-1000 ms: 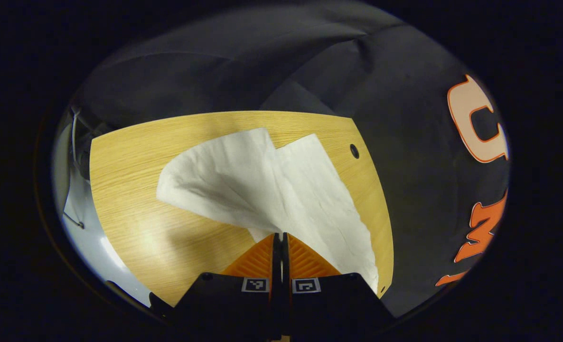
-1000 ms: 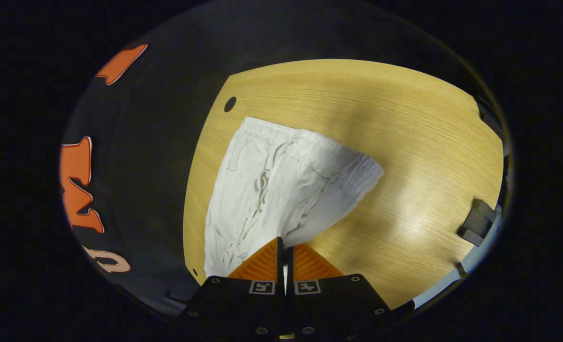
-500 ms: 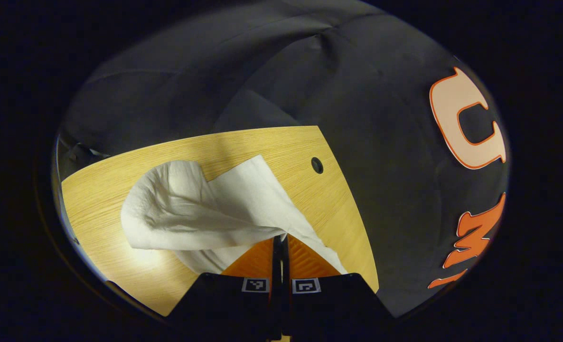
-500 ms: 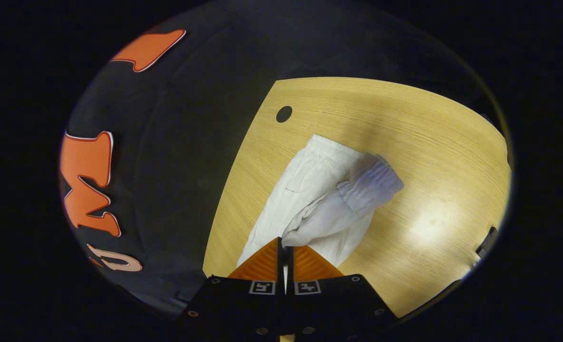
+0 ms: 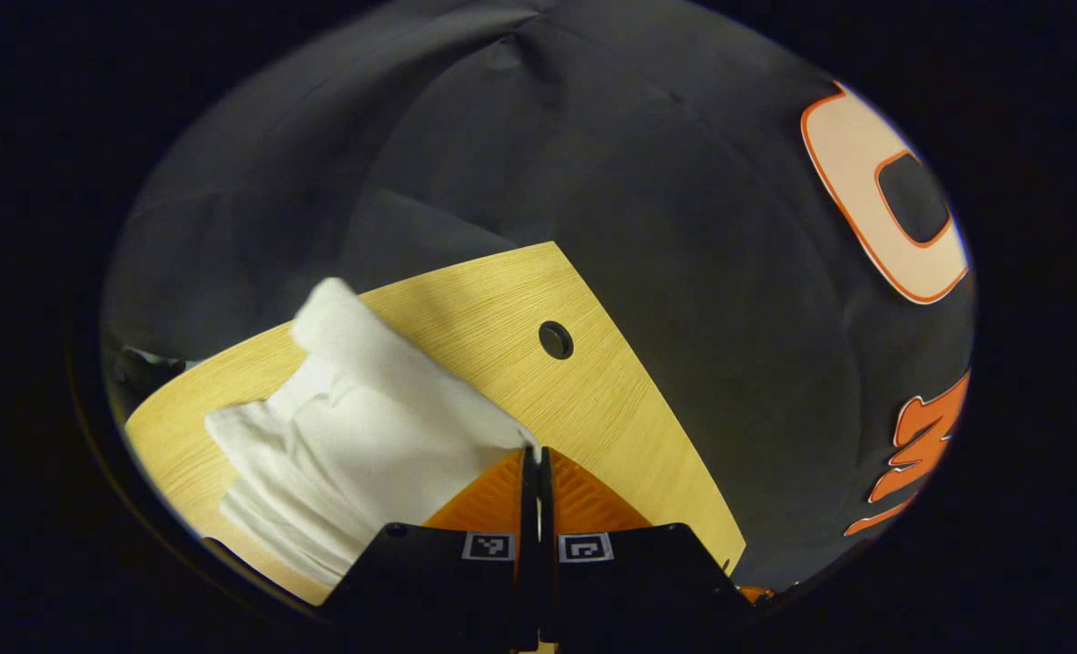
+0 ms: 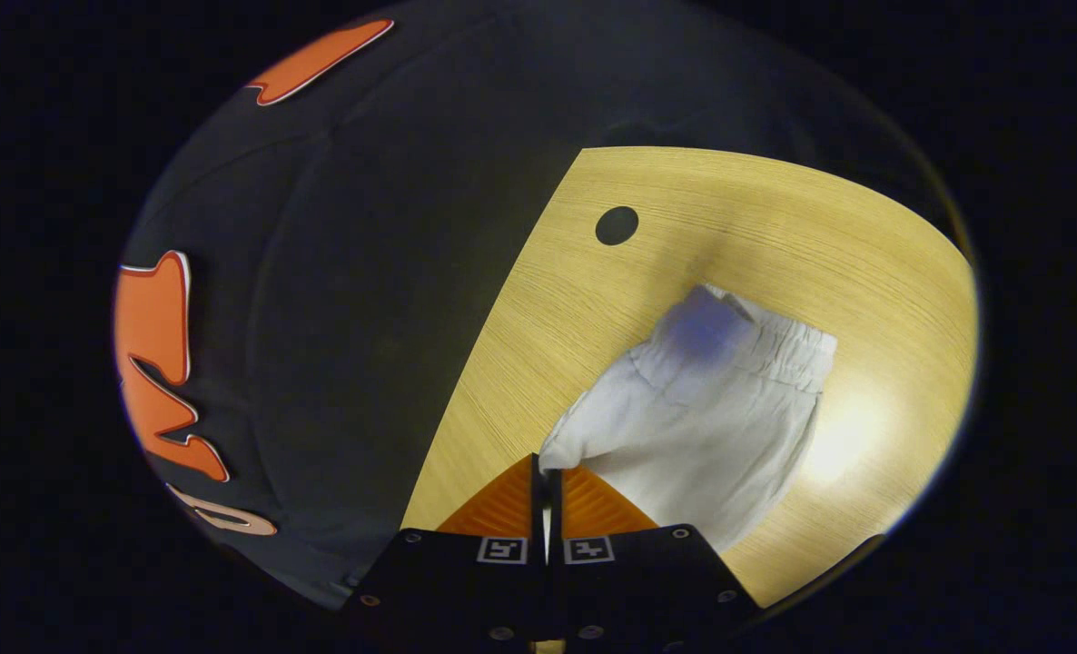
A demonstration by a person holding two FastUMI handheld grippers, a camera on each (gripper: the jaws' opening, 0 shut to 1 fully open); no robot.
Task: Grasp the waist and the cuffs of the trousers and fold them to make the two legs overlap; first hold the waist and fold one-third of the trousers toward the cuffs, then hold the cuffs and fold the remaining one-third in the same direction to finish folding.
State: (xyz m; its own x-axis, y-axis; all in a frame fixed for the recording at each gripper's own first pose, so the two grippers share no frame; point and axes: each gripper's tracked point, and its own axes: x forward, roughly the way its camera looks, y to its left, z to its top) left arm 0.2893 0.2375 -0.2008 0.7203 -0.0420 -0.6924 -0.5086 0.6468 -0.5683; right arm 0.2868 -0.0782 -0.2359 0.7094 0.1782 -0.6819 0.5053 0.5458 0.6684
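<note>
Left gripper view: the left gripper [image 5: 538, 454] has its fingers pressed together on an edge of the white trousers [image 5: 357, 445], which spread from the tips toward the left over the wooden table [image 5: 593, 400] — the table's round hole [image 5: 556, 340] lies beyond the tips

Right gripper view: the right gripper [image 6: 546, 472] is likewise clamped on the trousers [image 6: 711, 427] — the cloth runs up and right from the tips, elastic waist [image 6: 775, 341] farthest, short of the hole [image 6: 617, 225]

trousers [image 6: 711, 418] on table [image 6: 775, 209]; hole [image 6: 617, 225] behind trousers
</note>
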